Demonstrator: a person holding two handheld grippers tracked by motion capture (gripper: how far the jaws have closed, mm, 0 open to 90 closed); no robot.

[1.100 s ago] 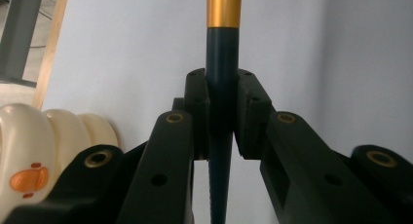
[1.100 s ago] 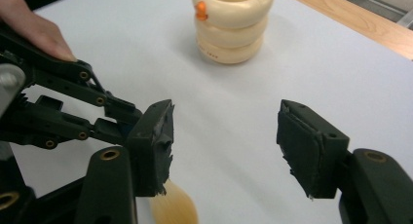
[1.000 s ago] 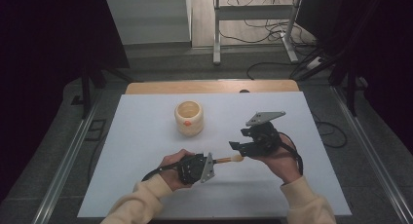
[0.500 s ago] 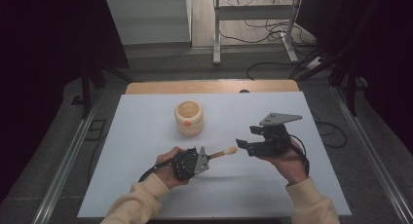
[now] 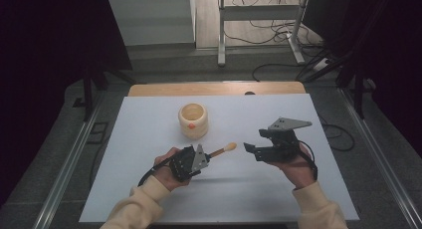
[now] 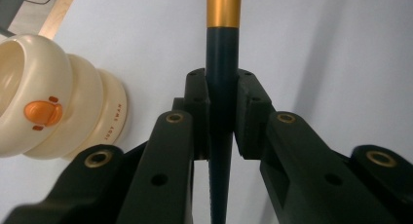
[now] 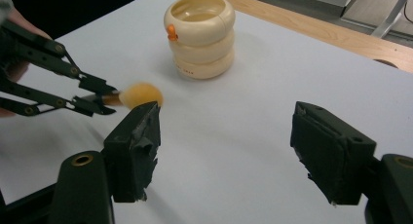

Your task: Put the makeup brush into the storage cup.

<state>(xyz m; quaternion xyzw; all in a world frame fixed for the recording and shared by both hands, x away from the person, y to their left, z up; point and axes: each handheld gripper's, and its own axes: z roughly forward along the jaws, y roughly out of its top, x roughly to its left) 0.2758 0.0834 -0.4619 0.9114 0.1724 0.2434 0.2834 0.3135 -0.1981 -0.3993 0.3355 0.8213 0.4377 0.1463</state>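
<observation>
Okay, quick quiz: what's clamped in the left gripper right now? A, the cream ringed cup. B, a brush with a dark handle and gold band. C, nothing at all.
B: the left gripper has its jaws shut on the brush, whose dark handle runs up between them to a gold band.

Counter [image 5: 149,139] has a white top, with a wood strip [image 5: 214,88] along the far edge. One thing rests on it: a cream ribbed pot [image 5: 193,120] with an orange mark, upright, left of centre toward the far side.
</observation>
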